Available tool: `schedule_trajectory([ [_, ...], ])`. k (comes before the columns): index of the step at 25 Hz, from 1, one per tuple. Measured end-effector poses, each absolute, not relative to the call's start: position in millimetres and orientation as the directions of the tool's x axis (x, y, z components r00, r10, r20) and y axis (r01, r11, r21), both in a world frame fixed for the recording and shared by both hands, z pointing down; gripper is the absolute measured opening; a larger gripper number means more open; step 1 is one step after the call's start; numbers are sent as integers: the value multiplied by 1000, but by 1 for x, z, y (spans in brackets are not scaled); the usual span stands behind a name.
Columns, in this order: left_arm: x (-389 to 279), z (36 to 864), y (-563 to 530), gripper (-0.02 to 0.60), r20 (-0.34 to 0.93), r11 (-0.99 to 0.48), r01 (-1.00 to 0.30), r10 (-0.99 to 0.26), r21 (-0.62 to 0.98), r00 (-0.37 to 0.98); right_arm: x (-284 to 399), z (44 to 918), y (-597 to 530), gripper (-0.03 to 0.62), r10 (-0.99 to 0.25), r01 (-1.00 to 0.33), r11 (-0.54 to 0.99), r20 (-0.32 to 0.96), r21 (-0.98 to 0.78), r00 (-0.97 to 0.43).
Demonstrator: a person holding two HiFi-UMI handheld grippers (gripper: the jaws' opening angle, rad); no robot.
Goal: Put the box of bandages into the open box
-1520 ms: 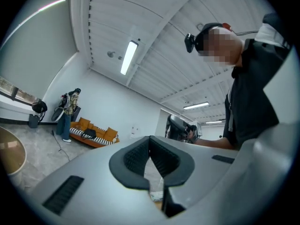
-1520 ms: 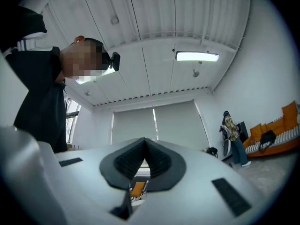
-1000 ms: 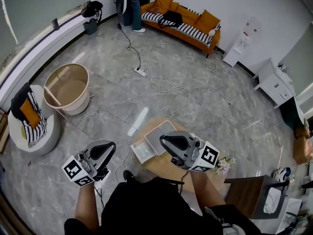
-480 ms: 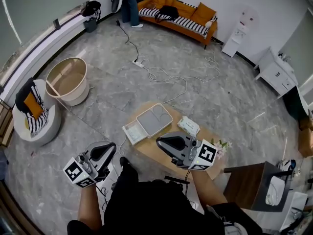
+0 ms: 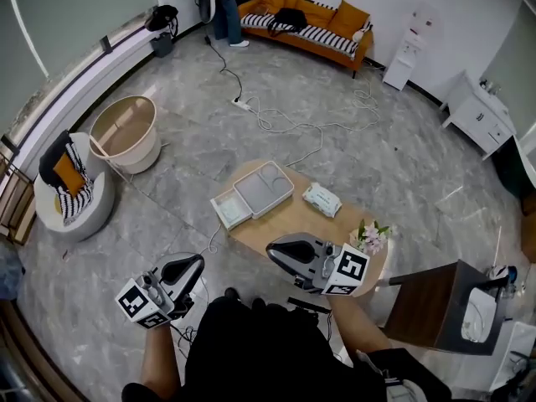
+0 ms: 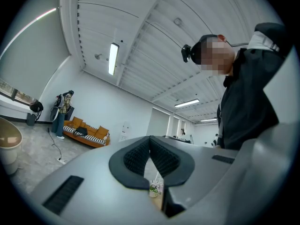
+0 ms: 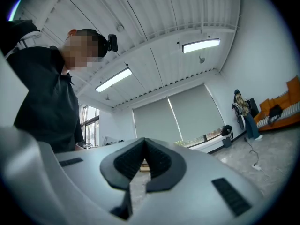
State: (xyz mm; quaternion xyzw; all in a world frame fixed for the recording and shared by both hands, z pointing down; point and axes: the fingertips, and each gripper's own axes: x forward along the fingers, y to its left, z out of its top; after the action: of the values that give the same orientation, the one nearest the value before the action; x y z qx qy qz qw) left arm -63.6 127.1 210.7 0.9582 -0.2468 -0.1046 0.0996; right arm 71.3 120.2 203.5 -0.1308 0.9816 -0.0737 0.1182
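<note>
The box of bandages [image 5: 322,199] lay flat on the round table [image 5: 286,222], near the open box [image 5: 231,210] and untouched by either tool. It sat beyond the tip of the right hand-held gripper [image 5: 275,250], which hung over the near edge of the table with its jaws fully closed on nothing. The left hand-held gripper [image 5: 194,265] was off the table, above the floor [image 5: 167,182], well apart from the box of bandages, its jaws likewise closed and empty.

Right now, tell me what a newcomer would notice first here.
The left gripper and right gripper, both shut and empty, sit low in the head view. Beyond them a round table carries an open box, a white packet and flowers. An orange sofa lines the far wall.
</note>
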Motion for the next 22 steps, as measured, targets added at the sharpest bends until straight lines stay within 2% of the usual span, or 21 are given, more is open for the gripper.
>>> schedule_trajectory([
  [8, -49, 214, 134, 17, -66, -821, -525, -550, 224, 833, 71, 203, 138, 11, -280, -250, 954, -195, -168, -940],
  [22, -34, 245, 147, 17, -25, -843, -479, -499, 246, 866, 66, 222, 152, 11, -237, -210, 961, -147, -178, -960],
])
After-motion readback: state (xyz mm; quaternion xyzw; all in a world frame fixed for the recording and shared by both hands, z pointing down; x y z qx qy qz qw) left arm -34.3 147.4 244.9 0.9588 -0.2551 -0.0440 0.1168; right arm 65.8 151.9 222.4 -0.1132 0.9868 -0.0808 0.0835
